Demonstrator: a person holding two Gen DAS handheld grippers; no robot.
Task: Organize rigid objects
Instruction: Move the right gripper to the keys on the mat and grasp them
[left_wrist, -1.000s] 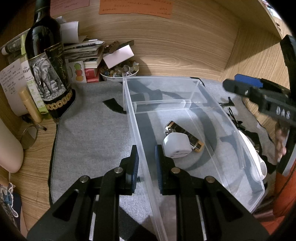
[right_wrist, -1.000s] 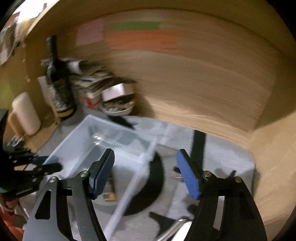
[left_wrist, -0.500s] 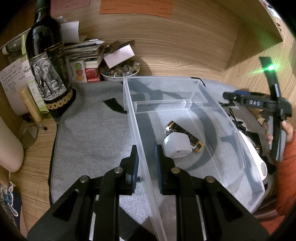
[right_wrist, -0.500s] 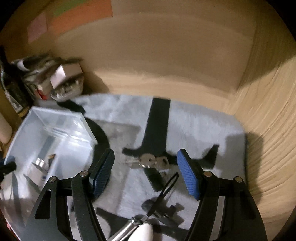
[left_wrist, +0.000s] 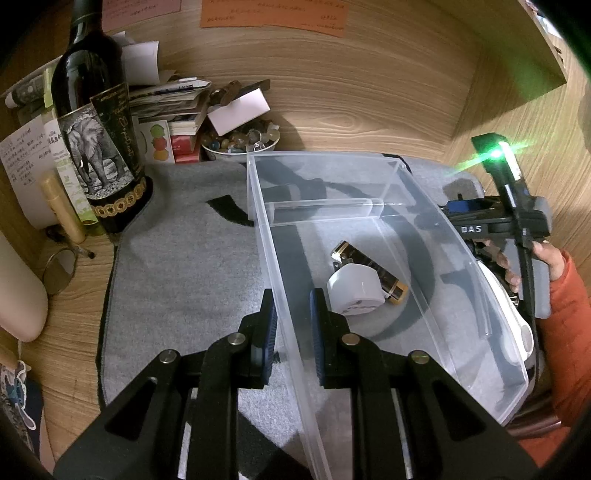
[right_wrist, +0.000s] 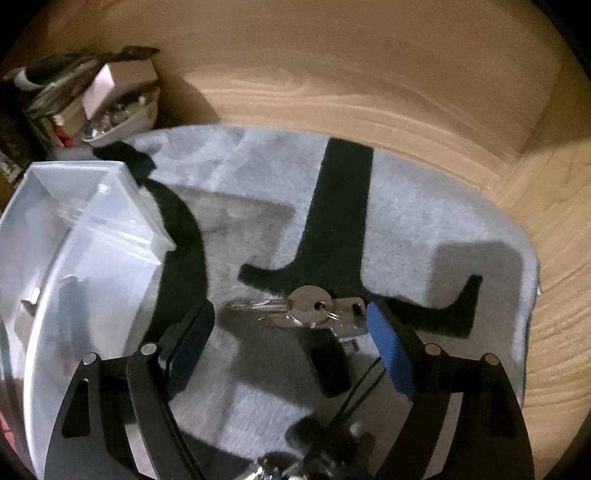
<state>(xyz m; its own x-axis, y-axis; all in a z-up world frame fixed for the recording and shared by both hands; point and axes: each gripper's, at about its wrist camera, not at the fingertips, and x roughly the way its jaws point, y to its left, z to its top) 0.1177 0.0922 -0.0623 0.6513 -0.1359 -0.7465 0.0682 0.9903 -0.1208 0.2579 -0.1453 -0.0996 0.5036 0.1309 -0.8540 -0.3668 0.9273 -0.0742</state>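
A clear plastic bin (left_wrist: 373, 177) with a divider sits on a grey mat (left_wrist: 184, 266). Inside lie a white plug adapter (left_wrist: 354, 291) and a black and gold battery (left_wrist: 373, 271). My left gripper (left_wrist: 291, 321) is shut on the bin's left wall. In the right wrist view, a bunch of silver keys (right_wrist: 310, 308) lies on the mat (right_wrist: 424, 221), right of the bin (right_wrist: 85, 236). My right gripper (right_wrist: 291, 332) is open, low over the keys, its fingers either side of them. The right gripper also shows in the left wrist view (left_wrist: 498, 221), beyond the bin's right wall.
A wine bottle (left_wrist: 96, 140), stacked papers (left_wrist: 166, 99) and a bowl of stones (left_wrist: 240, 140) stand at the back left against the wooden wall. A white rounded object (left_wrist: 513, 317) lies right of the bin. A black cord (right_wrist: 362, 387) lies near the keys.
My right gripper has swung right from over the bin and come down over the keys, still open. My left gripper has stayed clamped on the bin wall.
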